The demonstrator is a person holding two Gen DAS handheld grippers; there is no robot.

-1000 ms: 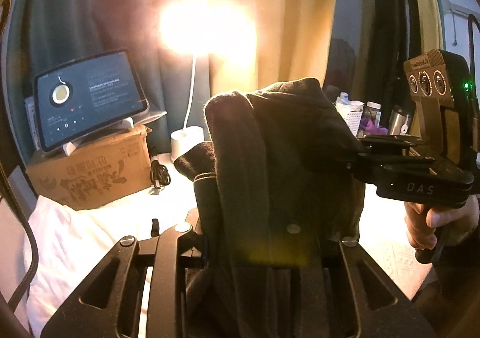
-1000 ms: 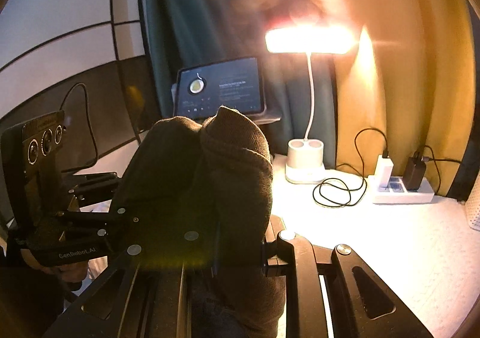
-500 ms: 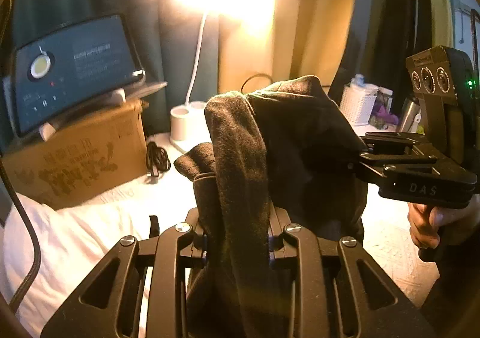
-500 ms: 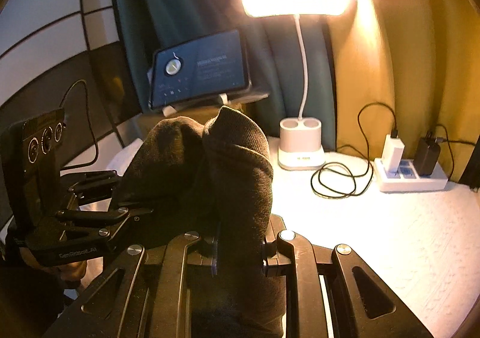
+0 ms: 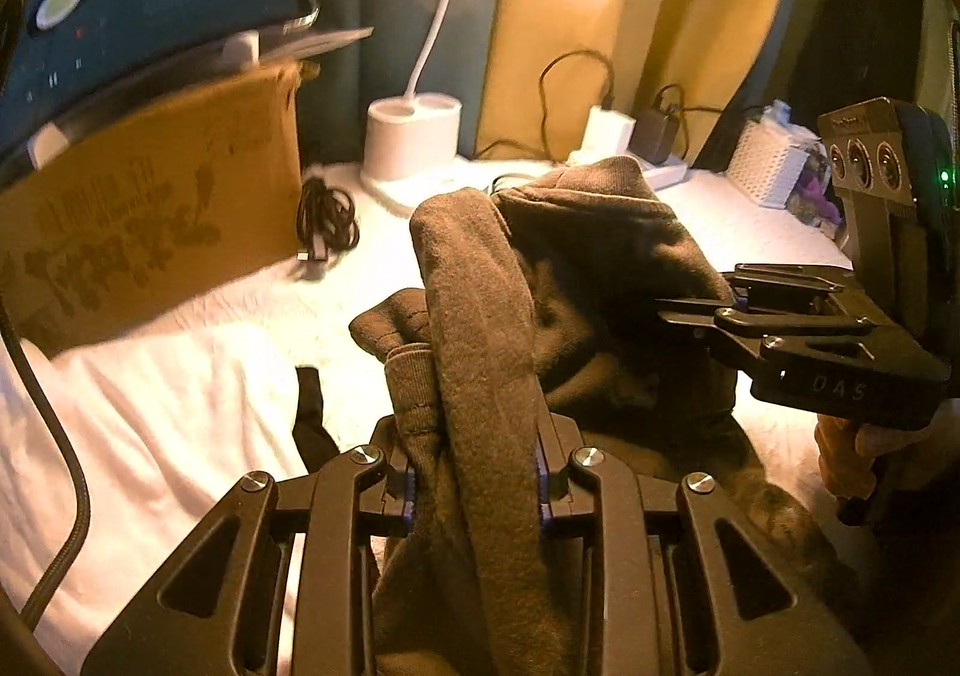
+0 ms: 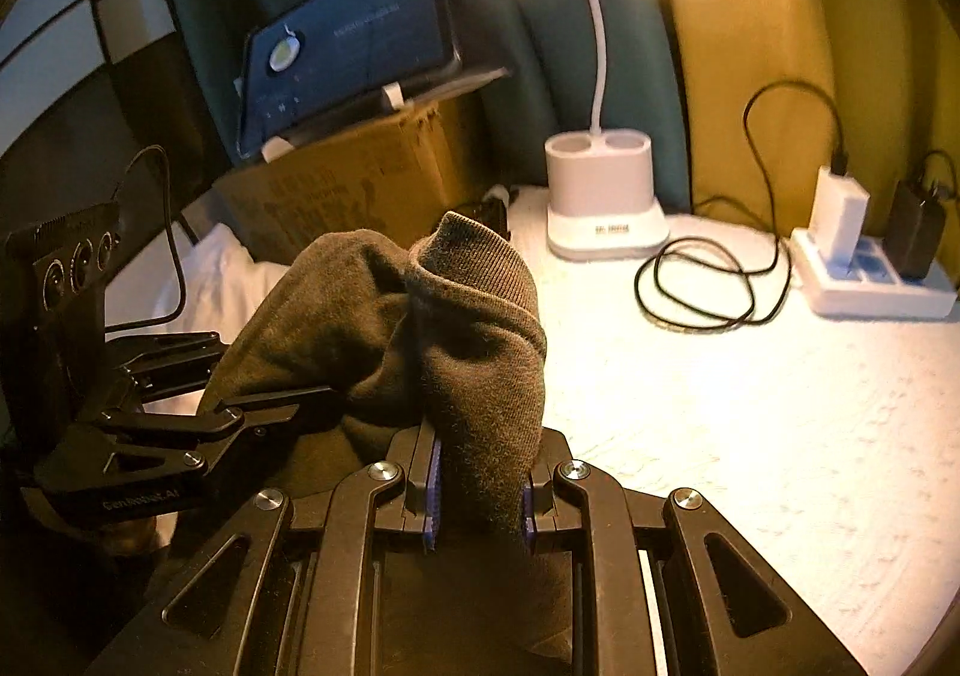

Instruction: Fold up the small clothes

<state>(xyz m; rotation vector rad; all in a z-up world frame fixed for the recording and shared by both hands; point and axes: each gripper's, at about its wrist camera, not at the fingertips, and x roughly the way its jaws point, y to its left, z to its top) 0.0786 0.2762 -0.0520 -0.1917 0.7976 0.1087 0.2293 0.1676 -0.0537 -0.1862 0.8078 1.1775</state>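
A small dark brown knit garment (image 5: pixel 588 280) hangs bunched between both grippers, above a white textured tabletop (image 6: pixel 750 406). My left gripper (image 5: pixel 474 484) is shut on one thick fold of it. My right gripper (image 6: pixel 477 490) is shut on another fold (image 6: pixel 480 328). In the left wrist view the right gripper (image 5: pixel 696 310) comes in from the right and pinches the cloth. In the right wrist view the left gripper (image 6: pixel 270 406) comes in from the left. The fingertips are mostly hidden by cloth.
A cardboard box (image 5: pixel 150 208) with a tablet (image 6: pixel 348 45) on top stands at the back left. A white lamp base (image 6: pixel 600 190), a coiled black cable (image 6: pixel 702 280) and a power strip (image 6: pixel 870 280) lie along the back. White cloth (image 5: pixel 120 436) lies at left.
Both grippers have tilted down toward the table with the garment held between them; the lamp head has left the top of both views. Both stay shut on the cloth.
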